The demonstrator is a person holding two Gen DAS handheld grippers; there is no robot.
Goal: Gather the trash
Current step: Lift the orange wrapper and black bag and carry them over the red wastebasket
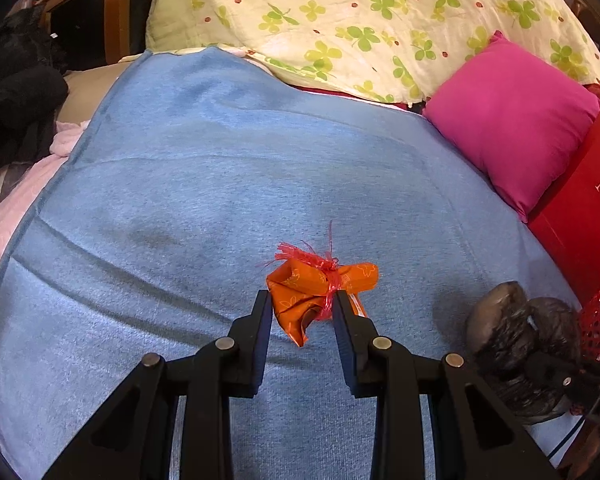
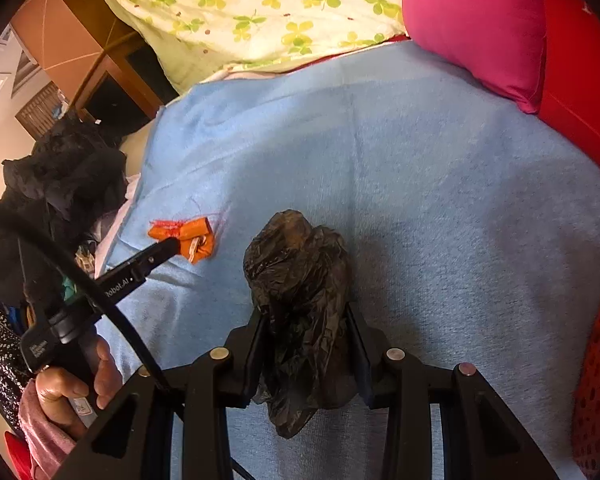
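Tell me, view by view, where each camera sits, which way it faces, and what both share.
Left wrist: rides the left gripper, facing forward over the light blue towel; its black fingers straddle the crumpled orange wrapper.
Right wrist: rides the right gripper, shut on the crumpled black plastic bag; the person's left hand shows.
Shared: wrapper, bag, towel, magenta pillow, clover-print quilt.

Probably bedroom: blanket [image 1: 228,184], pillow [image 1: 512,120].
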